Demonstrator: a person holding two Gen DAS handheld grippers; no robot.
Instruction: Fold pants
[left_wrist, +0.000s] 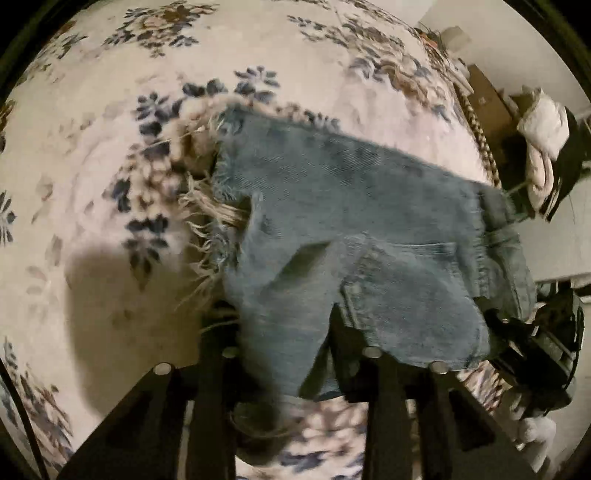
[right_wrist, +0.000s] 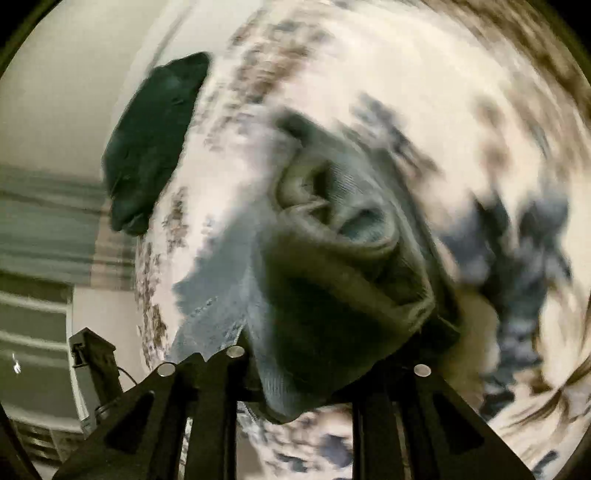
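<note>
A pair of blue denim shorts (left_wrist: 354, 229) with frayed hems lies partly lifted over a floral bedspread (left_wrist: 110, 184). In the left wrist view my left gripper (left_wrist: 284, 332) is shut on a leg of the shorts, the cloth bunched between its fingers. My right gripper (left_wrist: 532, 332) shows at the right edge, at the waistband side. In the blurred right wrist view my right gripper (right_wrist: 332, 354) is shut on a thick fold of the shorts (right_wrist: 332, 258), which hangs over its fingers.
A dark garment (right_wrist: 151, 144) lies near the bed's edge in the right wrist view. A braided trim (left_wrist: 480, 140) marks the bed's far edge, with white cloth (left_wrist: 543, 140) and furniture beyond. A dark device (right_wrist: 92, 362) stands beside the bed.
</note>
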